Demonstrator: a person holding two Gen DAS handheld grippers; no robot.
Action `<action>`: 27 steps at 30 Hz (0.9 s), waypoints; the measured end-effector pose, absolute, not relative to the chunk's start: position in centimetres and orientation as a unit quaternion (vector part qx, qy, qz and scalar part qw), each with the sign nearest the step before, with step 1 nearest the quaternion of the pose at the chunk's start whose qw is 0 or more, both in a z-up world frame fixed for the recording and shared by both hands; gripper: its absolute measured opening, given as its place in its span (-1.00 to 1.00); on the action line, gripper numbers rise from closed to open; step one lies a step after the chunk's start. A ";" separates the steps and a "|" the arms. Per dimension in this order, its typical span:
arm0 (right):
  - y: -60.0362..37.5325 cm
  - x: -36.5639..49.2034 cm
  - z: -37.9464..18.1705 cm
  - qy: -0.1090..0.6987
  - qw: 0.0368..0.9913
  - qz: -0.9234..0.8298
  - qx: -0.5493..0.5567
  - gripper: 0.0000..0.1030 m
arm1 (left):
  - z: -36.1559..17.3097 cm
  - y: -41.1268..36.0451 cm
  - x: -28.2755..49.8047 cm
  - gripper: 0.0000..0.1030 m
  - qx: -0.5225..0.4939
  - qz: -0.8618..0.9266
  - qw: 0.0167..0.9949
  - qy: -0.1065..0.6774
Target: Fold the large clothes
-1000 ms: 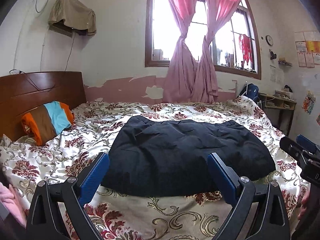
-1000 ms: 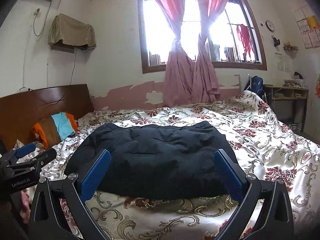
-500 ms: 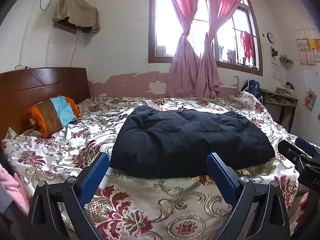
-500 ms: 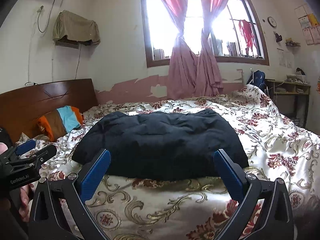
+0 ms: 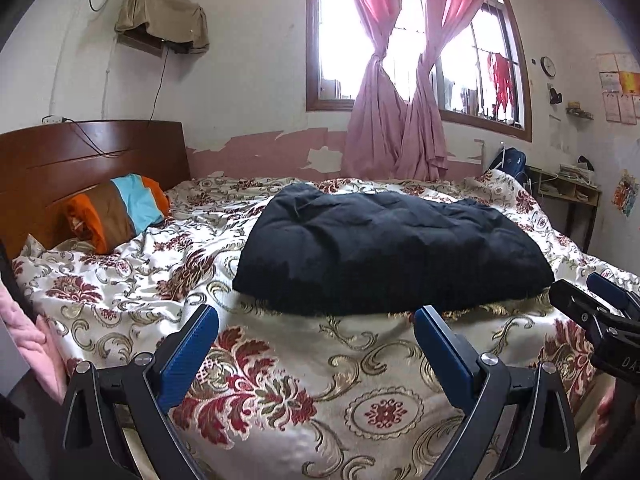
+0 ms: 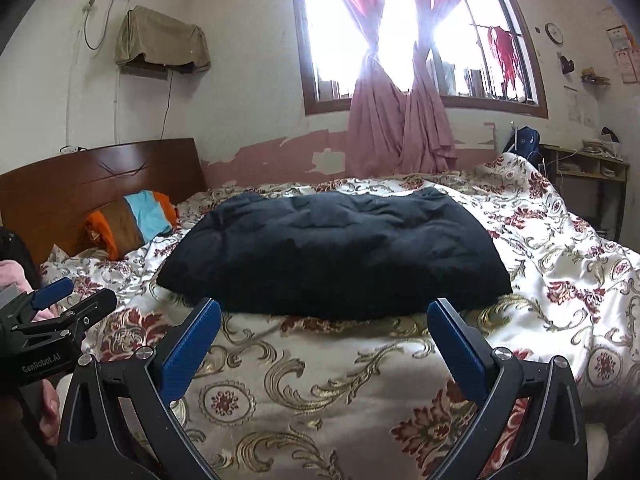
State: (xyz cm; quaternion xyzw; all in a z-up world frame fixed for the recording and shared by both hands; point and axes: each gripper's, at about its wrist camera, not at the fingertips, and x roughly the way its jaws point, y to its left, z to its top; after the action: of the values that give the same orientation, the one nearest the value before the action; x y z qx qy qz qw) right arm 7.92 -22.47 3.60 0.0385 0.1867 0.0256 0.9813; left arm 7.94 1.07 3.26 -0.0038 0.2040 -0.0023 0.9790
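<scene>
A dark navy padded garment point(image 5: 392, 248) lies folded into a thick rectangle on the floral bedspread point(image 5: 304, 376), seen also in the right wrist view as the garment point(image 6: 340, 256). My left gripper point(image 5: 316, 324) hangs open short of the garment's near edge, nothing between its blue fingers. My right gripper point(image 6: 324, 320) is open too, level with the near edge and empty. Each gripper shows in the other's view: the right gripper point(image 5: 592, 300) at the right edge, the left gripper point(image 6: 68, 304) at the left edge.
A striped orange, brown and blue pillow point(image 5: 116, 208) leans on the wooden headboard point(image 5: 80, 160). Pink curtains point(image 5: 392, 128) hang at the window behind the bed. A desk point(image 5: 568, 192) stands at the far right. A person's pink sleeve point(image 5: 32, 340) shows at the left.
Both grippers have drawn back and down from the garment, so more bedspread shows in front of it. The garment has not moved. Both stay open.
</scene>
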 end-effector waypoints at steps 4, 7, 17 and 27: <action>-22.4 7.7 2.9 0.190 0.981 0.022 0.033 0.97 | 2.6 1.2 7.8 0.92 -0.006 -0.006 0.978 0.208; -22.5 7.8 2.3 0.197 0.980 0.020 0.030 0.97 | 2.1 1.2 7.9 0.92 -0.005 -0.006 0.977 0.211; -22.7 7.9 1.1 0.212 0.977 0.014 0.030 0.97 | 0.1 0.7 8.3 0.92 0.003 -0.013 0.972 0.235; -22.8 8.1 0.8 0.215 0.976 0.012 0.030 0.97 | -0.2 0.6 8.5 0.92 0.004 -0.015 0.971 0.237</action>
State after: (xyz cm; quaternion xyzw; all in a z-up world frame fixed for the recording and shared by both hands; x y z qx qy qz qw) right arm 8.05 -22.75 0.84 0.0305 0.2155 0.0120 0.9760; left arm 8.50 0.59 -0.16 0.0038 0.2372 -0.0154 0.9713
